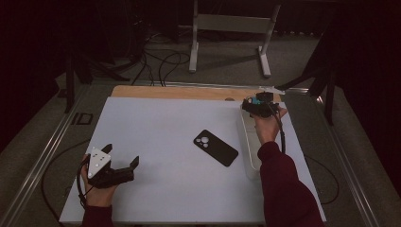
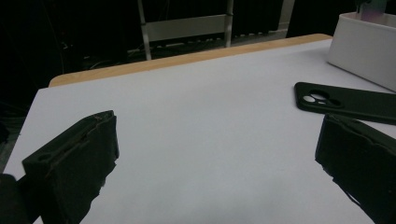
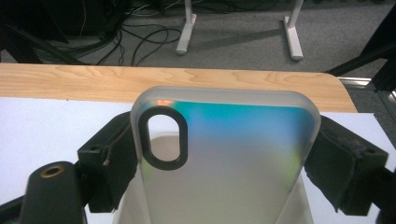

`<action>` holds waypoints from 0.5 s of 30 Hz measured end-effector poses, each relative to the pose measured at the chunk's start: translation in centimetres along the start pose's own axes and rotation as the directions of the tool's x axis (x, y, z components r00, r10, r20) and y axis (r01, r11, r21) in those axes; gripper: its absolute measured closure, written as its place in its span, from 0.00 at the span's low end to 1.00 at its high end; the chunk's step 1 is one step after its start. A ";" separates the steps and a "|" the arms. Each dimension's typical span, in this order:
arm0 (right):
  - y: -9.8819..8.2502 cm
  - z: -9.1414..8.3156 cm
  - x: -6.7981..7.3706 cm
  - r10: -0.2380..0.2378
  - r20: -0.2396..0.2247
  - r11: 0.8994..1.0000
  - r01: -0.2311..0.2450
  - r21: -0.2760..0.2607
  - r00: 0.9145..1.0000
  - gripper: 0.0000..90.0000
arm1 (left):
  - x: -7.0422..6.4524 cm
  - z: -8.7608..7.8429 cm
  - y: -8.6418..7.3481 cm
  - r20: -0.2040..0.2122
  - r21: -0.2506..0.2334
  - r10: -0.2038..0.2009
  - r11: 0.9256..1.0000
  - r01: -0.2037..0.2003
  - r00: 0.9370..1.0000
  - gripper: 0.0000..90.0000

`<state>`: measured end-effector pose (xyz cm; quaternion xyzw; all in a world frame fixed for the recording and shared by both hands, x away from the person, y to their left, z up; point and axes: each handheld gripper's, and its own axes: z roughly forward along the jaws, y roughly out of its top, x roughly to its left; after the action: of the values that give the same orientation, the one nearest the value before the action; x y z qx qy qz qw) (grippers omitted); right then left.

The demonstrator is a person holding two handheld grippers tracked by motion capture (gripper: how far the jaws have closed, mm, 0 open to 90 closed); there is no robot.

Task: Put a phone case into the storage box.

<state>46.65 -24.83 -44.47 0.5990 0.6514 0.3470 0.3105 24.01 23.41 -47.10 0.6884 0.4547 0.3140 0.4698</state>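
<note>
A dark room with grey carpet lay behind the worktop point(image 1: 156, 142), where a white frame point(image 1: 229, 28) stood among loose cables point(image 1: 161, 61). The worktop was covered by a pale sheet, with a strip of bare wood point(image 1: 179, 91) along its far edge.

Near the right edge sat a long white bin point(image 1: 249, 146), seen in the left gripper view as a white box at the upper right. In the high view the person's right arm, in a dark red sleeve point(image 1: 283, 189), reached over it.

The right hand-held gripper point(image 1: 258, 107) hung over the far end of the bin. Its jaws stood wide and pressed on both long sides of a frosted clear case point(image 3: 224, 158), which stood upright between them above the bin. The case showed a blue-green sheen near its top and a dark oval camera ring point(image 3: 164, 137) at its upper left.

A black case point(image 1: 215, 147) lay flat near the middle of the worktop, just left of the bin, its camera cut-outs toward the far end, apart from both grippers.

The left hand-held gripper point(image 1: 122, 162) rested at the near left of the worktop, well apart from the black case. Its jaws were spread with bare sheet between them.
</note>
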 end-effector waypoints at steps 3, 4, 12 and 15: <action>-0.2 0.3 0.1 0.003 0.005 1.000 -0.003 0.011 1.000 0.19 | 0.0 0.0 0.0 0.000 0.000 0.000 1.000 0.000 1.000 0.00; -0.2 0.3 0.1 0.003 0.005 1.000 -0.003 0.011 1.000 0.19 | 0.0 0.0 0.0 0.000 0.001 -0.001 1.000 0.001 1.000 0.00; -0.2 0.5 -0.1 0.010 0.014 1.000 -0.010 0.007 1.000 0.18 | 0.0 0.0 0.0 0.000 -0.001 -0.003 1.000 0.003 1.000 0.00; -0.2 0.5 -0.2 0.011 0.010 1.000 -0.011 0.007 1.000 0.18 | 0.0 0.0 0.0 0.001 0.000 -0.003 1.000 0.003 1.000 0.00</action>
<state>46.93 -24.97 -44.93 0.6053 0.6479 0.3435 0.3096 24.01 23.42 -47.13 0.6880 0.4555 0.3129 0.4704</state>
